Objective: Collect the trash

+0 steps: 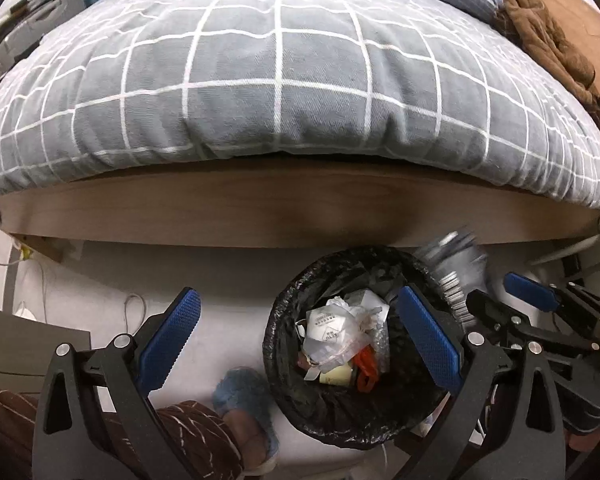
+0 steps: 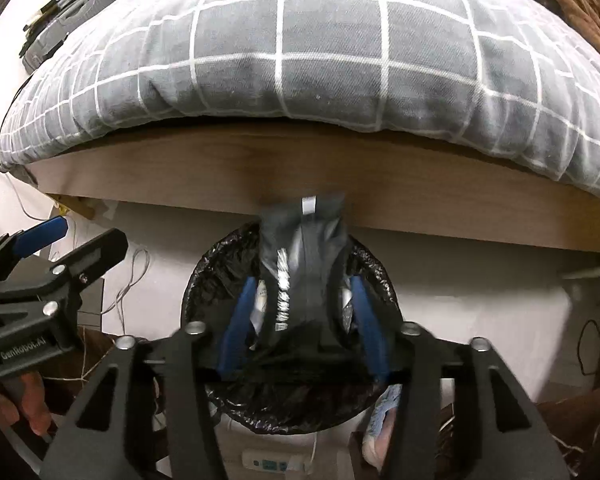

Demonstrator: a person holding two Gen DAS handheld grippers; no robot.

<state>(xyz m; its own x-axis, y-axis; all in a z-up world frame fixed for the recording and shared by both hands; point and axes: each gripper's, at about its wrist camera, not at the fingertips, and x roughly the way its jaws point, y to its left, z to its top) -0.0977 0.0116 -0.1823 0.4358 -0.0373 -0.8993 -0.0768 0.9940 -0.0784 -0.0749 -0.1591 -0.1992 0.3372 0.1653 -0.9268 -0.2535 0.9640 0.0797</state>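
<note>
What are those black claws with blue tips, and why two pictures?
They are grabbers a person holds, one in each hand; no robot. Each picture comes from a camera on one grabber. The left gripper is open and empty. Below stands a round bin lined with a black plastic bag on the pale floor, beside a bed's grey quilt with white squares. Crumpled white paper lies inside. The right gripper is open around a dark grey packet with silver print over the bin.

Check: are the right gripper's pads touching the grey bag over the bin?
Apart. The right wrist view shows a gap between each blue pad and the grey bag, hanging over the bin.
</note>
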